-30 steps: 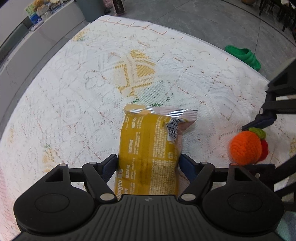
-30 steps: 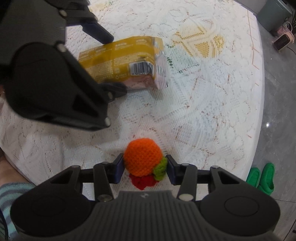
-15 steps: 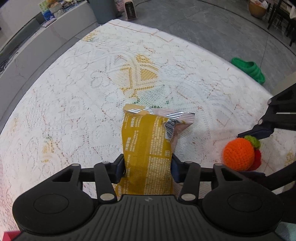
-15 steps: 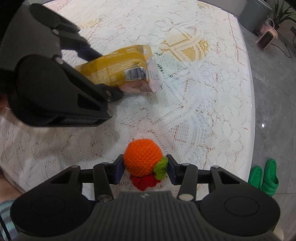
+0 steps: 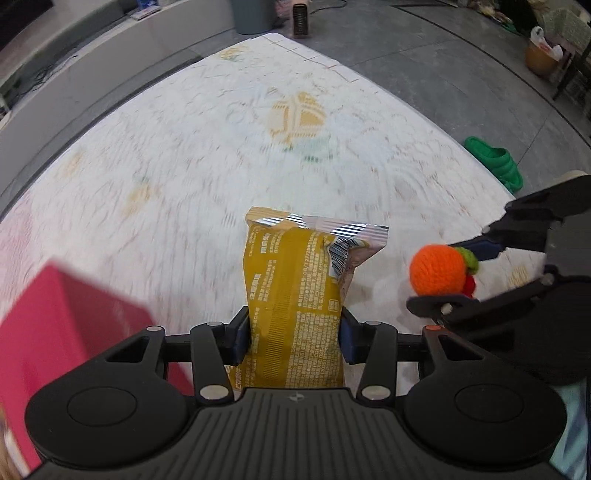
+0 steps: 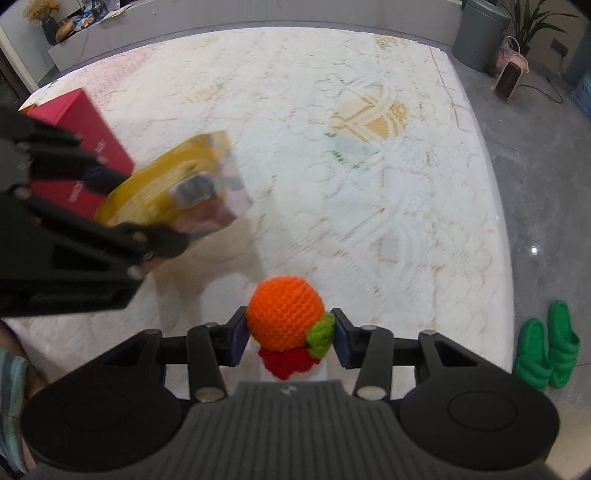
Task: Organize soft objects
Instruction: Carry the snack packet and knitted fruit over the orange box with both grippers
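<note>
The left gripper (image 5: 293, 334) clamps the light, crushable packet (image 5: 295, 295) across its near end, while the right gripper (image 6: 286, 341) squeezes the soft, yielding ball (image 6: 284, 317) at mid-body.

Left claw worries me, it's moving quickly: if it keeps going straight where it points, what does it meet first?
Probably only the lace tablecloth; beyond the yellow snack bag it carries, nothing else shows, though depth is unclear.

One yellow snack bag (image 5: 295, 295); one crocheted orange (image 6: 284, 314); one red box (image 6: 79, 147); two green slippers (image 6: 546, 343); two grippers, left (image 5: 293, 334) and right (image 6: 286, 338); one small heater (image 6: 509, 75); one grey bin (image 6: 480, 35).
</note>
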`<state>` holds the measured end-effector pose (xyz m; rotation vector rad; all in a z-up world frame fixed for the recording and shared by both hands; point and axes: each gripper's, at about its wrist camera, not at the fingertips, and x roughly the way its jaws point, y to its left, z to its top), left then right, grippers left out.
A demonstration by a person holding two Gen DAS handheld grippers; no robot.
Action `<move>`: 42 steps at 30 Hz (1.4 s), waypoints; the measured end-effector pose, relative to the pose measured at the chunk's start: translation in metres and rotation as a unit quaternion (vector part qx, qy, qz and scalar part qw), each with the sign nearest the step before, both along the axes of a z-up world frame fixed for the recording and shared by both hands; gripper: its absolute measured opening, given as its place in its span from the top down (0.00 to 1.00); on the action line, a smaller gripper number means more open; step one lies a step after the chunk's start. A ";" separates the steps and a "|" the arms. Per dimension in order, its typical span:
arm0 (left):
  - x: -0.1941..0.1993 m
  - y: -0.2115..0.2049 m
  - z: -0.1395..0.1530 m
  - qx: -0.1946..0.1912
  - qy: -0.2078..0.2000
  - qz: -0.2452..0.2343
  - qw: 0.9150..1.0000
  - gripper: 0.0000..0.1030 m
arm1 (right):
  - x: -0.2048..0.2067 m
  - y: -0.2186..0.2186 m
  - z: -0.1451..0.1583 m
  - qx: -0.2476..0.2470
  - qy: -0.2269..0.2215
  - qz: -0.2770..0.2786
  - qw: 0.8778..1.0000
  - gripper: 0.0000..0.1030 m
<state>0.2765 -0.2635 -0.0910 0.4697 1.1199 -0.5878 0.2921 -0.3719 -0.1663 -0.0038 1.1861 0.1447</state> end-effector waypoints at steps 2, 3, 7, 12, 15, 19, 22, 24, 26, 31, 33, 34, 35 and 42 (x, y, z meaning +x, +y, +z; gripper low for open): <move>-0.015 0.013 0.005 -0.008 -0.003 0.012 1.000 0.49 | -0.010 0.012 0.001 -0.002 -0.001 0.003 1.000 0.55; -0.022 0.020 0.007 -0.015 0.000 0.023 1.000 0.49 | -0.013 0.016 0.000 -0.002 -0.001 0.006 1.000 0.55; -0.045 0.049 0.012 -0.036 -0.009 0.067 0.997 0.49 | -0.035 0.035 0.004 0.011 -0.006 0.008 1.000 0.55; -0.067 0.091 0.020 -0.064 -0.013 0.123 0.990 0.49 | -0.064 0.061 0.012 0.040 -0.016 0.010 0.999 0.55; -0.082 0.114 0.030 -0.075 -0.028 0.152 0.985 0.49 | -0.080 0.078 0.016 0.039 -0.026 0.012 0.999 0.55; -0.105 0.143 0.043 -0.095 -0.038 0.186 0.977 0.49 | -0.098 0.104 0.026 0.032 -0.040 0.027 0.998 0.55; -0.122 0.165 0.054 -0.111 -0.050 0.203 0.972 0.49 | -0.108 0.127 0.035 0.023 -0.052 0.050 0.997 0.55; -0.130 0.179 0.063 -0.124 -0.060 0.215 0.967 0.49 | -0.114 0.139 0.042 0.020 -0.062 0.063 0.996 0.55; -0.136 0.193 0.070 -0.133 -0.072 0.229 0.962 0.49 | -0.117 0.151 0.051 0.018 -0.074 0.075 0.994 0.55; -0.143 0.231 0.087 -0.148 -0.104 0.272 0.945 0.49 | -0.121 0.179 0.072 0.027 -0.101 0.103 0.989 0.55; -0.145 0.248 0.091 -0.152 -0.117 0.291 0.937 0.49 | -0.120 0.190 0.079 0.033 -0.114 0.113 0.987 0.55; -0.145 0.256 0.093 -0.154 -0.124 0.300 0.933 0.49 | -0.120 0.195 0.083 0.036 -0.120 0.117 0.985 0.55; -0.144 0.264 0.095 -0.155 -0.129 0.309 0.929 0.49 | -0.119 0.201 0.087 0.041 -0.126 0.122 0.984 0.55; -0.135 0.326 0.104 -0.159 -0.169 0.375 0.898 0.49 | -0.109 0.243 0.113 0.076 -0.174 0.162 0.968 0.55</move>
